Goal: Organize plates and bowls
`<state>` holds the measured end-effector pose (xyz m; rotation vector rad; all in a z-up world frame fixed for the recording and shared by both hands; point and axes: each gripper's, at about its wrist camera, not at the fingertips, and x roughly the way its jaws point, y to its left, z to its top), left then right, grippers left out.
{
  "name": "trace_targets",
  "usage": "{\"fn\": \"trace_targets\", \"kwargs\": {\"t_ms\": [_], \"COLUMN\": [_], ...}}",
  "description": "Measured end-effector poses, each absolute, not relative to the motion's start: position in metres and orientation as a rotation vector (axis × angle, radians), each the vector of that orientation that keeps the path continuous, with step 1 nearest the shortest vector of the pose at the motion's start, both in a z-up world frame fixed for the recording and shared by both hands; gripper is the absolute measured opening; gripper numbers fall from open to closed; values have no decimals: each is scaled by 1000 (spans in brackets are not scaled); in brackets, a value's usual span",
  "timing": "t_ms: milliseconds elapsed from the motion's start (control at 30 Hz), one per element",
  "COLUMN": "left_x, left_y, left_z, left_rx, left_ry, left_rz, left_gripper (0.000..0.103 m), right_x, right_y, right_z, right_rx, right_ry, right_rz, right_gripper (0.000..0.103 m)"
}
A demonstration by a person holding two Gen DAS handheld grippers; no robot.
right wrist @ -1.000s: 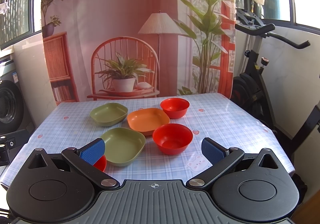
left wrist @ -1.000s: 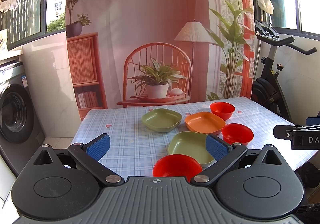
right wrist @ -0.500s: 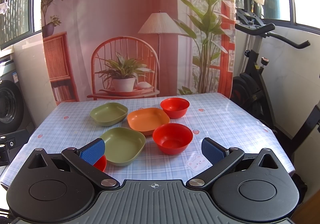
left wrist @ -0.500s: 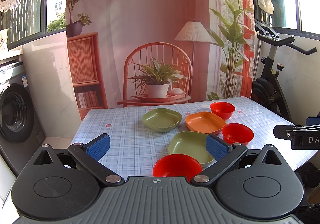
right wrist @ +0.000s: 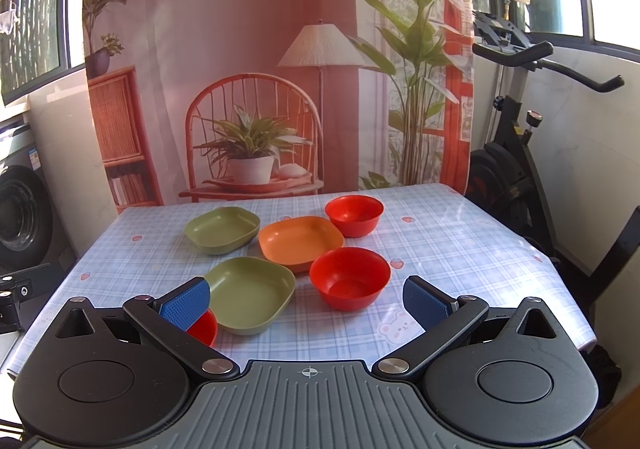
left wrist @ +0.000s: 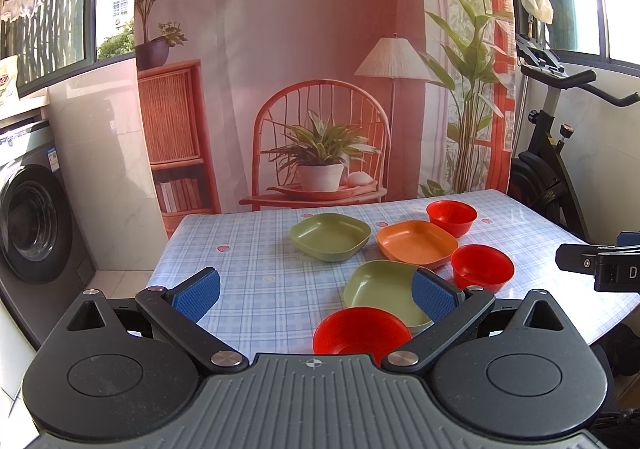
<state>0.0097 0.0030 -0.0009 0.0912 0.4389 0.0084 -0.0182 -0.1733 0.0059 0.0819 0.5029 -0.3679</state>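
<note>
Three red bowls, two green square plates and one orange square plate sit on a checked table [left wrist: 248, 249]. In the left wrist view: near red bowl [left wrist: 360, 331], near green plate [left wrist: 380, 291], middle red bowl [left wrist: 482, 267], orange plate [left wrist: 416, 243], far green plate [left wrist: 329, 236], far red bowl [left wrist: 451, 217]. In the right wrist view: middle red bowl [right wrist: 349, 277], near green plate [right wrist: 250, 293], orange plate [right wrist: 300, 243], far green plate [right wrist: 222, 229], far red bowl [right wrist: 354, 215], near red bowl [right wrist: 202, 327]. My left gripper [left wrist: 316, 295] and right gripper [right wrist: 306, 299] are open, empty, held short of the table.
An exercise bike [right wrist: 520, 153] stands right of the table. A washing machine [left wrist: 28, 221] stands at the left. A printed backdrop [left wrist: 320, 89] hangs behind the table. The right gripper's side shows in the left wrist view [left wrist: 600, 263].
</note>
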Motion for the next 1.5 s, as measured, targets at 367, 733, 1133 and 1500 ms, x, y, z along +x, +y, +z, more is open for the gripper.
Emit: {"fn": "trace_targets", "kwargs": {"t_ms": [367, 733, 1133, 1500], "left_x": [69, 122, 155, 151], "left_y": [23, 32, 46, 61], "left_z": [44, 40, -48, -93], "left_rx": [133, 124, 122, 14], "left_ry": [366, 386, 615, 729], "left_rz": [60, -22, -92, -90], "left_gripper": [102, 97, 78, 75], "right_x": [32, 107, 151, 159], "right_y": [-193, -212, -212, -178], "right_z": [41, 32, -60, -114], "right_rx": [107, 230, 304, 116], "right_ry": [268, 233, 567, 778], "right_rz": [-342, -303, -204, -113], "right_gripper": [103, 103, 103, 97]}}
